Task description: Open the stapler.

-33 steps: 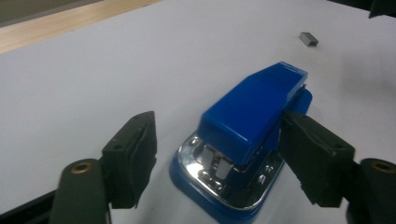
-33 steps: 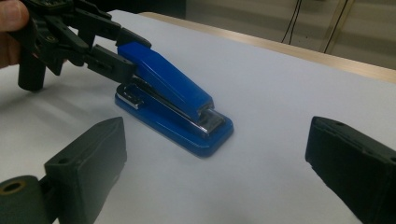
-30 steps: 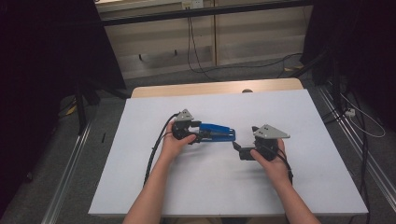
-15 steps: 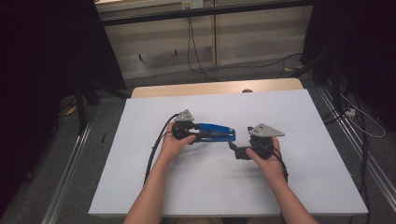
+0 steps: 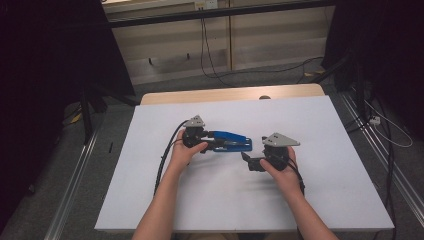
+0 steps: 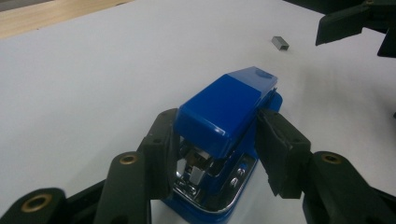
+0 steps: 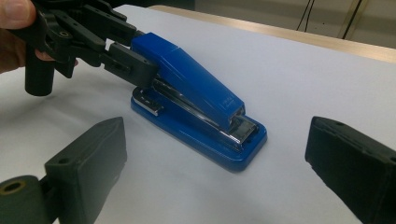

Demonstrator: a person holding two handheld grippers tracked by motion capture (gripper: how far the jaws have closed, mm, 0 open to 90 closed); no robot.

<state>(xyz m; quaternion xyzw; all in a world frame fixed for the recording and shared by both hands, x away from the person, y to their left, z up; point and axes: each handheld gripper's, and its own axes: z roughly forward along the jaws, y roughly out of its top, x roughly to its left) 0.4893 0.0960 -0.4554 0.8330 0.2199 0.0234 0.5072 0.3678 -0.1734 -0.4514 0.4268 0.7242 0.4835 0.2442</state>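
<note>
A blue stapler (image 5: 231, 140) lies flat on the white sheet (image 5: 325, 130), near the middle. My left gripper (image 5: 213, 140) comes at it from the left. Its jaws have just been closing, and in the left gripper view both pads press the sides of the stapler's (image 6: 226, 109) hinged rear end. From the right gripper view, the stapler's (image 7: 196, 107) front end points toward me, and a left pad (image 7: 133, 63) clamps its top arm. My right gripper (image 5: 248, 161) hovers just right of the stapler's front, and its jaws (image 7: 219, 161) are open with nothing between them.
A small grey strip of staples (image 6: 280, 43) lies on the sheet beyond the stapler. The sheet covers a wooden table whose bare far edge (image 5: 230, 95) shows. A black cable (image 5: 165, 160) trails from the left gripper toward the front edge.
The right gripper has shifted slightly left and nearer the stapler's front. The left hand and the stapler have stayed in place.
</note>
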